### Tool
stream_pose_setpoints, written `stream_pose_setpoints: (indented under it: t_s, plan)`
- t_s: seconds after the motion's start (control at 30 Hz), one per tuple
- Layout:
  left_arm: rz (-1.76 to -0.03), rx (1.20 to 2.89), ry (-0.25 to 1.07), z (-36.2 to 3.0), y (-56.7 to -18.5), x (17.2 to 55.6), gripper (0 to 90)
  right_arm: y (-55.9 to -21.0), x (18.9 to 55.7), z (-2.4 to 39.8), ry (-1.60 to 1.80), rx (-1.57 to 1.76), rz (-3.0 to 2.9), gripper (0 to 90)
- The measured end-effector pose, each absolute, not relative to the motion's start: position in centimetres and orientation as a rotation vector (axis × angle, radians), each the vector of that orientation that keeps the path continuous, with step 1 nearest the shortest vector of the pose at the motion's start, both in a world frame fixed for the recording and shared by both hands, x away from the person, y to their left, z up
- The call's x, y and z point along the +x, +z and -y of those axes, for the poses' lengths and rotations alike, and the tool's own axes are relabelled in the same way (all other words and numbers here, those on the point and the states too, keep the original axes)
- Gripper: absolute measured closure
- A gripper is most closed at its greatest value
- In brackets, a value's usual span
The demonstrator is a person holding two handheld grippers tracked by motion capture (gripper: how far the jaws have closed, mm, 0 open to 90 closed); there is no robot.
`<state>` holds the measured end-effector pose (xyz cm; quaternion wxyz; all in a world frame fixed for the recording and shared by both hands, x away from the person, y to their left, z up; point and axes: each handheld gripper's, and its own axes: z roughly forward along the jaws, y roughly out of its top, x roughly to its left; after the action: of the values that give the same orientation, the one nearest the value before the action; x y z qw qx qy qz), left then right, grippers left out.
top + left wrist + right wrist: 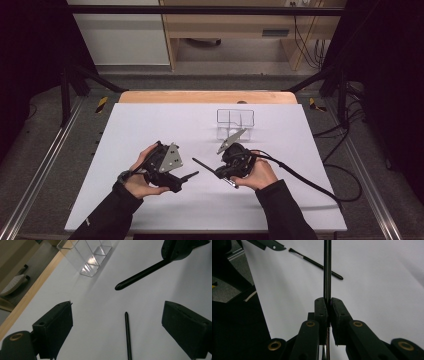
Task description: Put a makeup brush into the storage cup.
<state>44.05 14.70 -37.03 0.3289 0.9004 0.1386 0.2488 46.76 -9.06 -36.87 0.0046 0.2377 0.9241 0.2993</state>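
Brush two (127, 335) is seen lying on the mat between the spread left gripper (192, 175), handle running near to far. Brush one (327, 267) is pinched by the right gripper (328, 305), just rightward.

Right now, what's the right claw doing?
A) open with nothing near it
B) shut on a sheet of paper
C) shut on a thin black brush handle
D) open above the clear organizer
C: in the right gripper view the right claw has its jaws pressed together on the thin black brush handle, which sticks straight out past them over the white table.
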Motion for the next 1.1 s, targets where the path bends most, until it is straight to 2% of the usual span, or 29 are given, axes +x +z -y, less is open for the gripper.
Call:
stream_pose_setpoints:
  t_s: [0.6,1.1]
  plan:
    - [-0.145,2.422,0.739,-12.0,-37.6,43.2,13.9,-37.2,46.8,8.7,0.946,0.739,-2.925,84.2]
    - [0.034,2.45,0.9,-10.6,-38.2,42.5,20.8,-37.4,46.8,8.5,0.925,0.736,-2.951,84.2]
